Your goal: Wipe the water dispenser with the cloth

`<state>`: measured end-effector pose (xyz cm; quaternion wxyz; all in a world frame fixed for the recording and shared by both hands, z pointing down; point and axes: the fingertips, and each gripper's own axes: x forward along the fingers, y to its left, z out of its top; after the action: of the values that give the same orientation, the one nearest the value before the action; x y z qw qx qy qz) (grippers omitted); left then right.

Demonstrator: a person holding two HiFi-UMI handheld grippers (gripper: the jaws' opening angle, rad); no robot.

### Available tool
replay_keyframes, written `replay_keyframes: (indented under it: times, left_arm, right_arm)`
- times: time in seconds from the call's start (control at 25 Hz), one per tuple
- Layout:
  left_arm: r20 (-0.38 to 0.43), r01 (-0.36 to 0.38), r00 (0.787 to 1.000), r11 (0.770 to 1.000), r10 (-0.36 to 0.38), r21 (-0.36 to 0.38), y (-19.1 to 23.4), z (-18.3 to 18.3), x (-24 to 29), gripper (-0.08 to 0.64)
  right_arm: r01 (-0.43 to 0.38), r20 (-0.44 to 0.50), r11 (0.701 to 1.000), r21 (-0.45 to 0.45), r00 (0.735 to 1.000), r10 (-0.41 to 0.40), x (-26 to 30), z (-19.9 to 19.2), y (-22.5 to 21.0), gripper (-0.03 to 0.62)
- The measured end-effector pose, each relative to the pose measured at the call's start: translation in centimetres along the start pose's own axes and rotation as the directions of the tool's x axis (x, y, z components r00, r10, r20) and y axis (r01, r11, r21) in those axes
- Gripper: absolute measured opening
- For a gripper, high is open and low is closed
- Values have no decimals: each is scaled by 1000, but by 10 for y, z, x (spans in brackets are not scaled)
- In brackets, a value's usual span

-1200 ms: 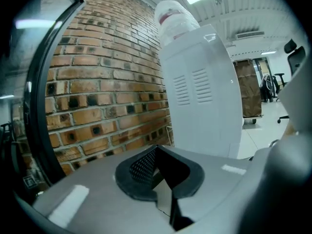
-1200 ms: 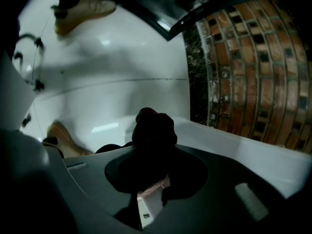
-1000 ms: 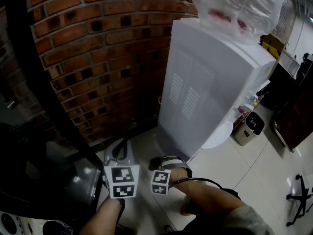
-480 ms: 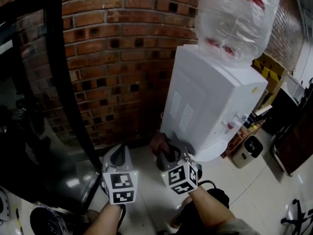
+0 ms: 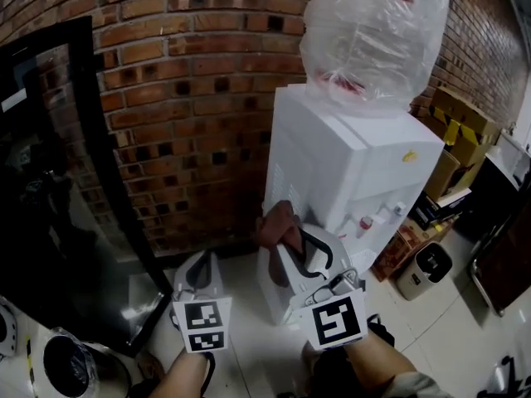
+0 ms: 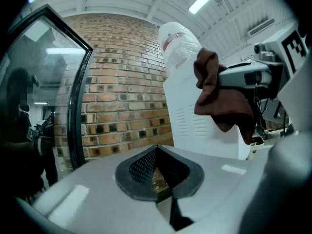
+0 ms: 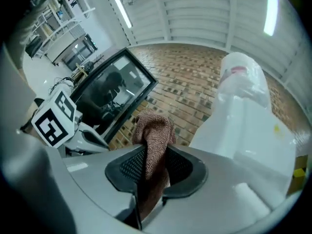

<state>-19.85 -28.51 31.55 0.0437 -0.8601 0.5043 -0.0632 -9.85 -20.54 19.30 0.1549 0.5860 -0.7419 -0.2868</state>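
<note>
Because the cloth [image 7: 155, 128] is soft, light and limp, I judge the right gripper [image 7: 156, 152] well clamped on its bunched middle; the left gripper [image 6: 156, 152] sits closed, empty.

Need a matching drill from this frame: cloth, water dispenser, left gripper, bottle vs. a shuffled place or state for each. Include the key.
Things
1. cloth
2. water dispenser
3. left gripper
4. bottle

Place or state
A. on top of the dispenser, wrapped in clear plastic
B. jaws together, nothing between them
C. clamped in the right gripper
D. white, standing by the brick wall

Pairs: 1-C, 2-D, 3-B, 4-A
</note>
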Motion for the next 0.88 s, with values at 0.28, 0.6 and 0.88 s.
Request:
replay_keyframes:
  times: [0.28, 0.6, 0.88]
  left_arm:
    - [75, -31, 997, 999, 35, -43, -55, 31, -4, 0]
    - [119, -67, 991, 997, 62, 42, -114, 90, -33, 0]
    - [239, -151, 962, 987, 134, 55, -132, 173, -65, 0]
  right_arm:
    - [8, 91, 1000, -21, 996, -6, -47, 33, -66, 104]
    - [37, 232, 999, 22, 972, -41, -68, 60, -126, 104]
    - [100, 291, 995, -6, 952, -94, -62, 86, -160, 104]
